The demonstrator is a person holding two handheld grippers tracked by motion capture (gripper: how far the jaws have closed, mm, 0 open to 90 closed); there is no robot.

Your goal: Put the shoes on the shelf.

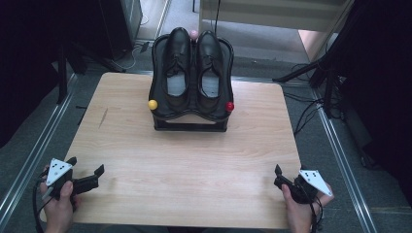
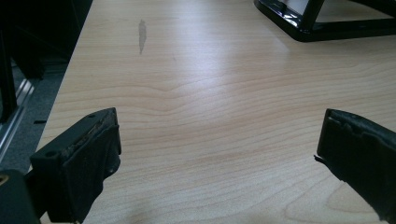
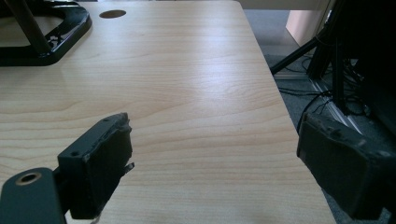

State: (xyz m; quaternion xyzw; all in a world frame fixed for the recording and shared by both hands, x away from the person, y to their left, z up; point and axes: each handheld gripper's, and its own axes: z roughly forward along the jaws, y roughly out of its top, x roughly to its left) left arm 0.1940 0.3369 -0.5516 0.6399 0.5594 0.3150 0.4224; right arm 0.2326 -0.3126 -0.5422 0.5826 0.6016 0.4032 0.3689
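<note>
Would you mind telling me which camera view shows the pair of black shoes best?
The high view: the pair of black shoes sits side by side on the black stand, seen whole from above. The left gripper view catches just a corner of the stand's base, and so does the right gripper view.

A pale wooden tabletop (image 1: 184,165) stands on grey carpet floor (image 1: 29,141). Black cables (image 1: 311,109) trail past its right edge; dark tripod legs (image 1: 320,68) stand beyond.

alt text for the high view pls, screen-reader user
A pair of black shoes sits on a black stand at the far middle of a wooden table. Near the front edge, hands hold the left tool and right tool, jaws open.
</note>
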